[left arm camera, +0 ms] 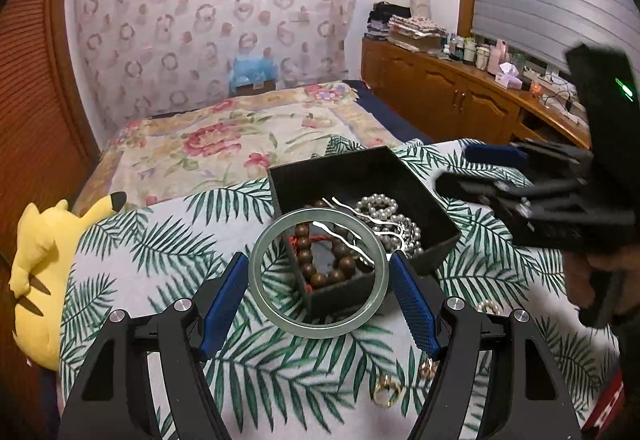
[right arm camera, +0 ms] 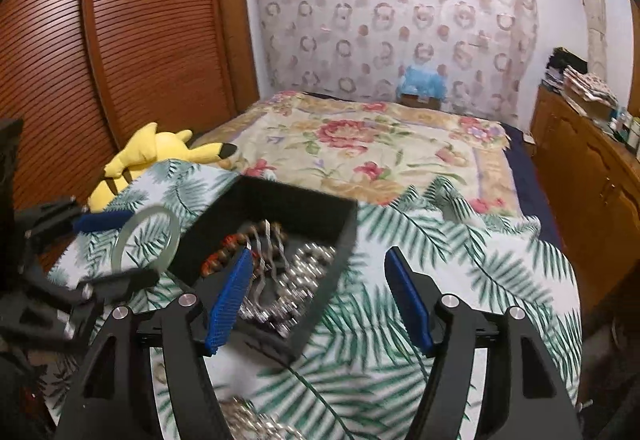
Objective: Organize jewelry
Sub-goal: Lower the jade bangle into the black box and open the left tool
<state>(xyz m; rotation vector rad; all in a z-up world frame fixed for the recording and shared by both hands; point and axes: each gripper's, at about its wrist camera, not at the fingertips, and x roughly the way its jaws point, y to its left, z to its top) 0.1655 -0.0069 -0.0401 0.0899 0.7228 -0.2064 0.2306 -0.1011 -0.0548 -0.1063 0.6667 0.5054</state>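
Note:
My left gripper [left arm camera: 318, 282] is shut on a pale green jade bangle [left arm camera: 256, 272], held flat between its blue pads just above the near corner of the black jewelry box [left arm camera: 352, 175]. The box holds a brown bead bracelet [left arm camera: 306, 264], a pearl strand [left arm camera: 378, 205] and a silver chain [left arm camera: 352, 224]. A gold ring [left arm camera: 386, 392] and a small pearl piece [left arm camera: 488, 307] lie on the leaf-print cloth [left arm camera: 168, 248]. My right gripper [right arm camera: 318, 298] is open and empty over the box's right edge [right arm camera: 344, 240]. The bangle [right arm camera: 120, 240] shows at the left of the right wrist view.
A yellow plush toy [left arm camera: 38, 272] lies at the cloth's left edge. A bed with a floral cover [left arm camera: 248, 127] is behind. A wooden dresser [left arm camera: 460, 91] with bottles stands on the right, a slatted wooden wardrobe [right arm camera: 120, 39] on the left.

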